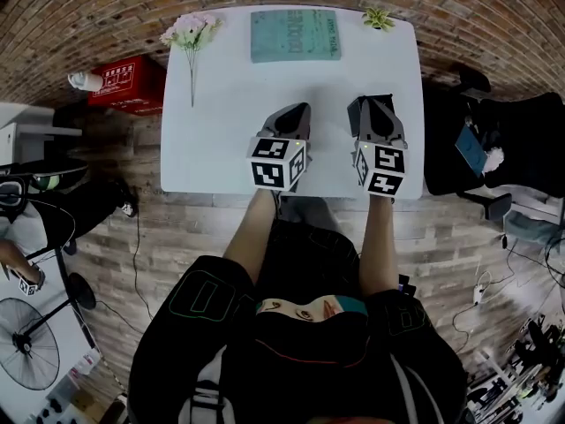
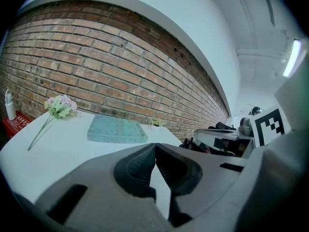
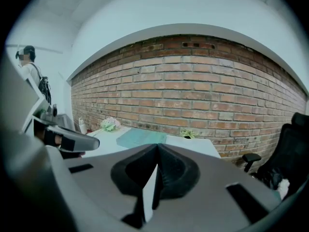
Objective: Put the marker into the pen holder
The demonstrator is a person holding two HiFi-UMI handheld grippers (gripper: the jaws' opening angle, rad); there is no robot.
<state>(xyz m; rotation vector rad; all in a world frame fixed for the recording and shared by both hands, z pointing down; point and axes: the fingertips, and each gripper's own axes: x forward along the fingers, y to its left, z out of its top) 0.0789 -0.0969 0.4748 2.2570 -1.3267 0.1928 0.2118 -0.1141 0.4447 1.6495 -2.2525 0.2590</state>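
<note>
Scanning from big to small, I see the rough red brick wall and the smooth white rectangular table. Along the table's far edge lie a flat teal book, a long-stemmed spray of pale flowers and a tiny spiky green plant. Over the near edge, the matte grey left gripper and right gripper are each pinched tip to tip on nothing; I cannot find the marker or pen holder in any view.
</note>
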